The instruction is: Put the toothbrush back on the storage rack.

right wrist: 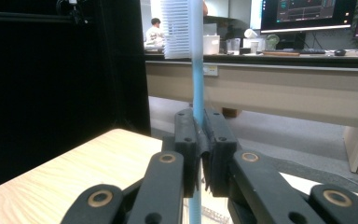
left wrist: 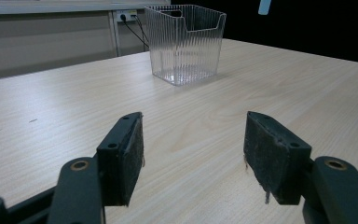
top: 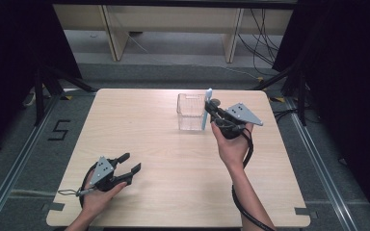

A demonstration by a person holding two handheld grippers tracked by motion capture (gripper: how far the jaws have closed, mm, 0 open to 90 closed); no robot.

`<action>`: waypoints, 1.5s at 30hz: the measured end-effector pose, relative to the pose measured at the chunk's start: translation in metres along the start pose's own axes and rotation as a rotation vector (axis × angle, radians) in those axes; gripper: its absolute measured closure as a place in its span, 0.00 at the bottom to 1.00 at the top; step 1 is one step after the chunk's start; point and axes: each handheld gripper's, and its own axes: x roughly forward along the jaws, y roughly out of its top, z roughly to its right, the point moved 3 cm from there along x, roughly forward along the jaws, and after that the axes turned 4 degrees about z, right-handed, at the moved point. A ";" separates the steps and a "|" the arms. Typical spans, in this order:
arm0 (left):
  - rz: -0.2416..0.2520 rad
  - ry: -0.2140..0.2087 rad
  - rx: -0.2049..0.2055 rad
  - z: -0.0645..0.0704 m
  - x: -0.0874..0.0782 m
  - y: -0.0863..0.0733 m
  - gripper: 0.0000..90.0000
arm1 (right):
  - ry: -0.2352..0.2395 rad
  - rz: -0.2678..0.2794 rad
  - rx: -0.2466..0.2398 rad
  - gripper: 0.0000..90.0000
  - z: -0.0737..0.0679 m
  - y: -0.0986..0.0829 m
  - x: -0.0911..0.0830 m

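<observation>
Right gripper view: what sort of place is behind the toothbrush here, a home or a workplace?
Most likely a lab or office set up for recording: monitors on a long desk, cables on the floor, black curtains around the table.

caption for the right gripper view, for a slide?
Right gripper shut on an upright blue toothbrush, white bristles at the top, above the wooden table.
</observation>
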 end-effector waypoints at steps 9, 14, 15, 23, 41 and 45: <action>0.000 0.001 -0.002 0.000 0.000 0.000 0.42 | -0.012 0.004 0.006 0.95 0.006 0.003 0.007; 0.000 0.001 -0.003 0.000 0.000 0.000 0.42 | -0.017 0.008 0.014 0.95 0.009 0.007 0.013; -0.001 0.001 -0.003 0.000 0.000 0.000 0.42 | -0.016 0.016 0.030 0.95 0.009 0.007 0.014; 0.000 0.000 -0.003 0.000 0.000 0.000 0.41 | -0.028 0.012 0.007 0.95 0.012 0.011 0.020; 0.000 0.003 -0.012 -0.001 -0.001 0.000 0.41 | -0.051 0.039 0.013 0.95 0.020 0.020 0.042; 0.000 0.002 -0.012 -0.001 -0.001 0.000 0.41 | -0.057 0.045 0.017 0.95 0.021 0.021 0.045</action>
